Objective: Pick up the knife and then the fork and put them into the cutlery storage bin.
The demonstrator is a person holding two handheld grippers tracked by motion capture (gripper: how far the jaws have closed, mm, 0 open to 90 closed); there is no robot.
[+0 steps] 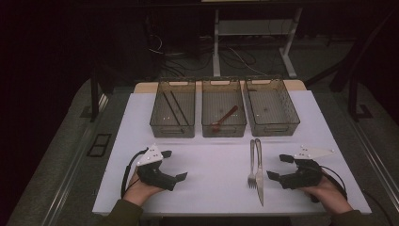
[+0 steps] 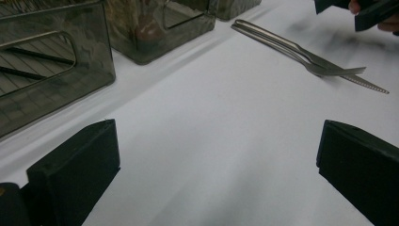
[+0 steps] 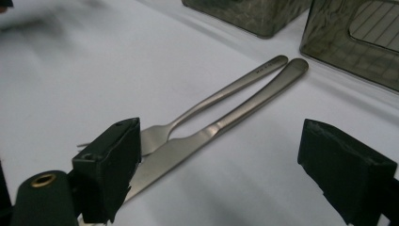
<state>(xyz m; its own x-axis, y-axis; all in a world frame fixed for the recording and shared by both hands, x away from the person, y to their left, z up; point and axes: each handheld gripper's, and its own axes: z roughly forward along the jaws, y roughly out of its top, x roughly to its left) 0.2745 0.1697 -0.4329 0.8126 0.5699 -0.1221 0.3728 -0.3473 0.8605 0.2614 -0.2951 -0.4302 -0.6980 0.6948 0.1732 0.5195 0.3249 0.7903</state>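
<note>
A fork [image 1: 252,165] and knife [image 1: 259,172] are laid side by side on the white table [image 1: 211,165], touching near the handles, just in front of the right gripper [image 1: 277,167], whose jaws are spread wide with nothing clamped. The left gripper [image 1: 173,165] is parked well apart, jaws wide and empty too. Three bins [image 1: 224,107] are lined up behind.
</note>
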